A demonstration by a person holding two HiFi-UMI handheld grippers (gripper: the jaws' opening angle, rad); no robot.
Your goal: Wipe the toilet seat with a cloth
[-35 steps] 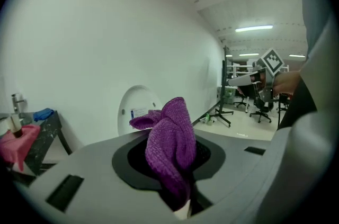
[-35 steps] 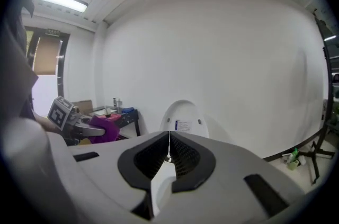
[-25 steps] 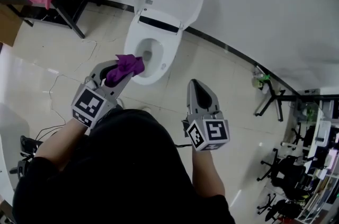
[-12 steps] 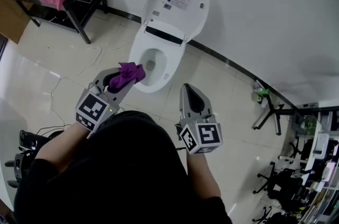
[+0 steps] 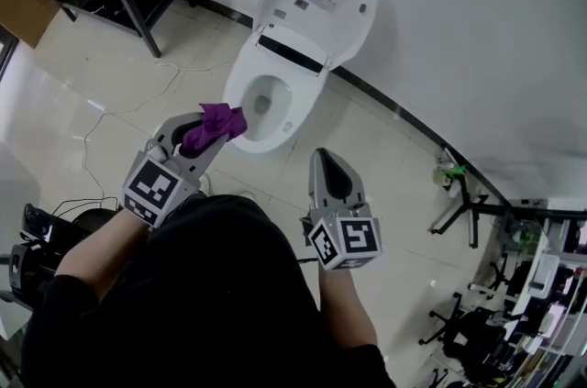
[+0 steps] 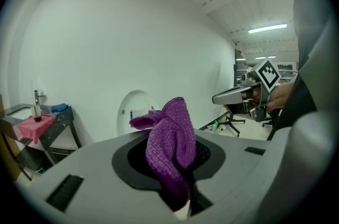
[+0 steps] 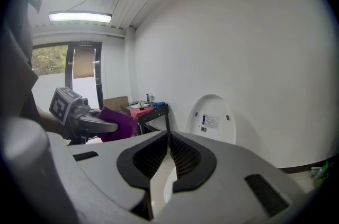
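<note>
We are still clamping the purple cloth (image 5: 220, 116) in the left gripper (image 5: 205, 135), and its bunched end is hanging at the near front edge of the toilet seat (image 5: 295, 109) (we cannot tell whether it is touching the rim). Little is changing here, as both grippers are barely shifting. The one real change is at the right gripper (image 5: 332, 166), whose jaws have just been easing apart to a thin slit with nothing between them. It is idling short of the bowl. We are judging that the wiping stroke is not yet under way.
</note>
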